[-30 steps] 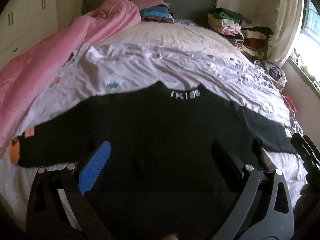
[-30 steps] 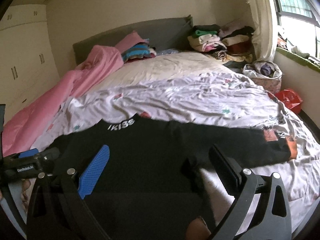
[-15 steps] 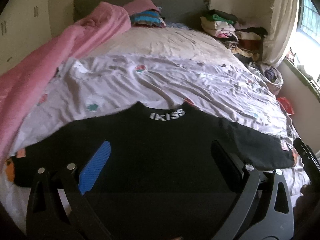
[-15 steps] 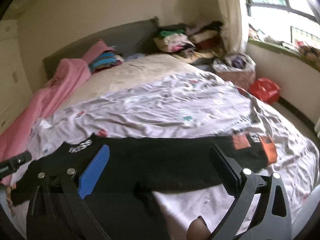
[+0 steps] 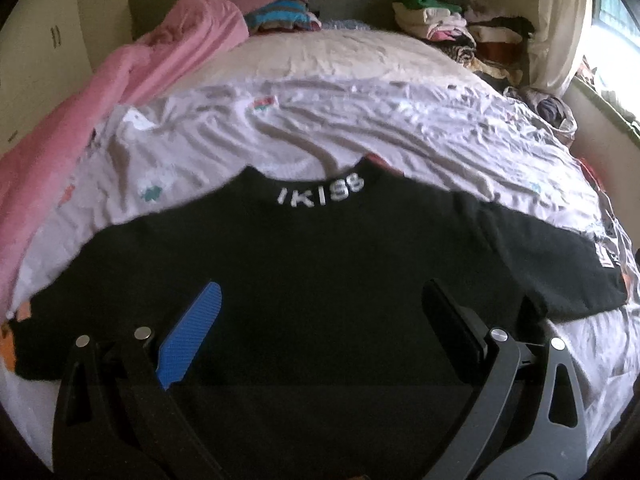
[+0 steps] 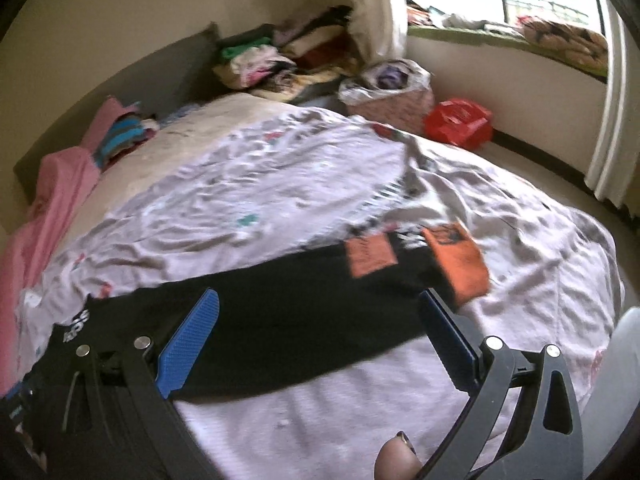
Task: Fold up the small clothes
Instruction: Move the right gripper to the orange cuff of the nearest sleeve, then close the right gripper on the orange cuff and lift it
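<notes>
The black sweater (image 5: 320,272) lies spread flat on the bed's pale sheet (image 5: 360,120), collar lettering pointing away. The left claw (image 5: 320,340) hangs over its body, spread wide and gripping nothing, with the collar straight ahead of it. The right claw (image 6: 320,336) is also wide and empty, over the sweater's right sleeve (image 6: 304,312); the orange cuff (image 6: 456,264) lies just beyond its right finger (image 6: 448,340)

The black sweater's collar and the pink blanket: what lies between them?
Only rumpled pale printed sheet separates collar from pink blanket, per the left wrist view.
</notes>
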`<state>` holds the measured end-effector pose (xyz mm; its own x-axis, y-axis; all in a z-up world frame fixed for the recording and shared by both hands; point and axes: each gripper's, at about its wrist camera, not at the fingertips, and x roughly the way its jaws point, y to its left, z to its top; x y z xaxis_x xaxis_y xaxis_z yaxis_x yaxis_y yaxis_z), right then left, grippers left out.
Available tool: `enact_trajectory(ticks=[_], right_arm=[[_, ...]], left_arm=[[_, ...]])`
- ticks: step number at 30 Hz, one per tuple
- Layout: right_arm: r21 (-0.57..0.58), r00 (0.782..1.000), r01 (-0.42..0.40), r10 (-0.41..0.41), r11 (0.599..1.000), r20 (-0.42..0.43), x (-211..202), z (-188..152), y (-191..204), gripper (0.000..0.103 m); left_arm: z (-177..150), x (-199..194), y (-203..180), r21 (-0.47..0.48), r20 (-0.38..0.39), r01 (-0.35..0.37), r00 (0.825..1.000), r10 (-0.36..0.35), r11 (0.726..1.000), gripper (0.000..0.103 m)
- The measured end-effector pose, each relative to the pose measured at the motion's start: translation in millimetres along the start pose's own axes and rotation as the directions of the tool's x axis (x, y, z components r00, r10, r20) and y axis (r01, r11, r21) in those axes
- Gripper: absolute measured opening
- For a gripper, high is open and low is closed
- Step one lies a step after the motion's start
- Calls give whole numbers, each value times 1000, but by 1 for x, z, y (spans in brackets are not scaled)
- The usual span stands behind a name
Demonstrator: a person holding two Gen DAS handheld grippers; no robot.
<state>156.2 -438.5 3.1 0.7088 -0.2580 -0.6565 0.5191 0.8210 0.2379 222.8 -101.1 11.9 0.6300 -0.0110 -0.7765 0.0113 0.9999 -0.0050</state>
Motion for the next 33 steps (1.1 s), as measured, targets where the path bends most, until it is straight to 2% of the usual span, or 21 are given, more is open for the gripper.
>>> enact_trajectory(ticks=[9, 13, 18, 20, 21, 23, 25, 27, 31, 33], right_arm=[[66, 998, 44, -41, 997, -54, 24, -2, -44, 99], [110, 994, 42, -31, 993, -106, 41, -5, -56, 99], [169, 985, 6, 23, 986, -171, 65, -9, -62, 98], [176, 985, 23, 9, 984, -174, 75, -7, -62, 96], [182, 984, 38, -5, 983, -179, 80, -6, -63, 89], [201, 985, 61, -26, 978, -172, 86, -5, -66, 85], [199, 989, 64, -36, 978, -141, 85, -2, -66, 71], [188, 994, 65, -46, 980, -99, 80, 2, -66, 33], [206, 997, 11, 5, 978, -74, 80, 8, -71, 15], [221, 998, -5, 18, 975, -59, 76, 9, -72, 11]], left_arm=[[-22, 32, 3, 11, -71, 4, 997, -4, 1000, 94], [-30, 43, 1, 17, -95, 13, 995, -11, 1000, 94], [-40, 54, -6, 28, -127, 27, 992, -23, 999, 94], [-40, 54, -6, 21, -119, 34, 992, -31, 999, 94], [-40, 54, -5, 19, -120, 38, 992, -36, 999, 94], [-38, 54, -1, 23, -126, 32, 992, -29, 999, 94], [-35, 53, 4, 22, -126, 23, 992, -20, 999, 94], [-32, 49, 11, 2, -122, 27, 992, -26, 1000, 94], [-26, 34, 20, -4, -87, 21, 996, -21, 1000, 94], [-23, 26, 22, -2, -67, 15, 998, -15, 1000, 94]])
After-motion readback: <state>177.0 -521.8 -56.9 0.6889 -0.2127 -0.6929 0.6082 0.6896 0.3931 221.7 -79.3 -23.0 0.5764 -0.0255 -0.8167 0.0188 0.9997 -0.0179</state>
